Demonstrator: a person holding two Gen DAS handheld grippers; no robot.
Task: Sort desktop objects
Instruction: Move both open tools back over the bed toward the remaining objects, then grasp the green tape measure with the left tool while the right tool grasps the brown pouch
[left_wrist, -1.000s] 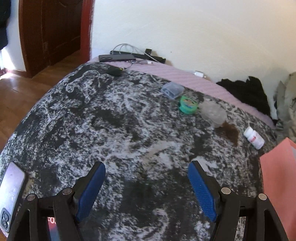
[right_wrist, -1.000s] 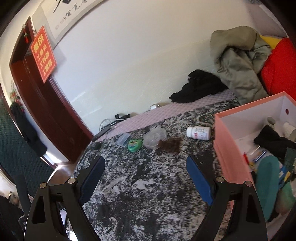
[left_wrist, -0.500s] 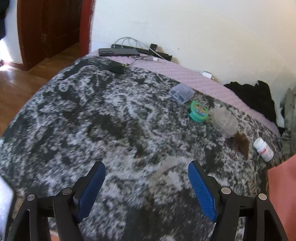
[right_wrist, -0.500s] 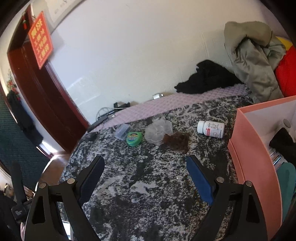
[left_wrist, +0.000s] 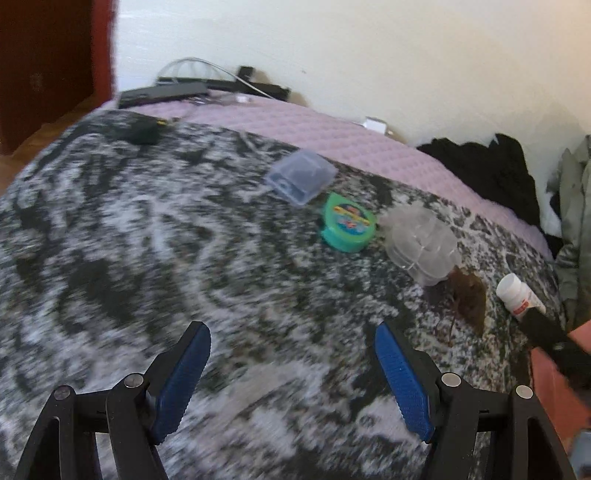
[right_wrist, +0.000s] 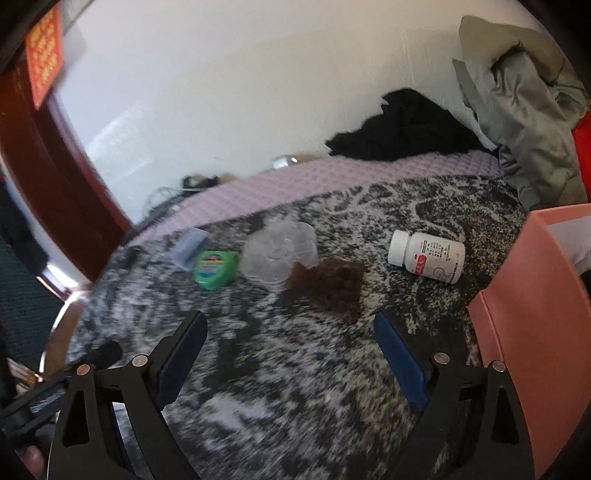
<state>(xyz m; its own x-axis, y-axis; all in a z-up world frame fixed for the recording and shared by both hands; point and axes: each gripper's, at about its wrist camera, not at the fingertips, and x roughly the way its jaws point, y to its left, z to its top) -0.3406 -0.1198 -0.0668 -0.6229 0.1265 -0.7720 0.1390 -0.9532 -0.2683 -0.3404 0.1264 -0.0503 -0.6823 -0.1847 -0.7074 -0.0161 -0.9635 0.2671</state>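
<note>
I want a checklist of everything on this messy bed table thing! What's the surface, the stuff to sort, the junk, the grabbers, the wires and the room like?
Surface: black-and-white patterned cloth over a lilac quilted cover.
Job's things: clear blue case, green round tin, clear lobed container, brown clump, white pill bottle on its side; pink box at the right.
Clutter: black garment, grey-green jacket.
Grippers: left gripper open, empty; right gripper open, empty.
Cables: white cable and black devices by the wall.
Surroundings: white wall, dark red door frame.
</note>
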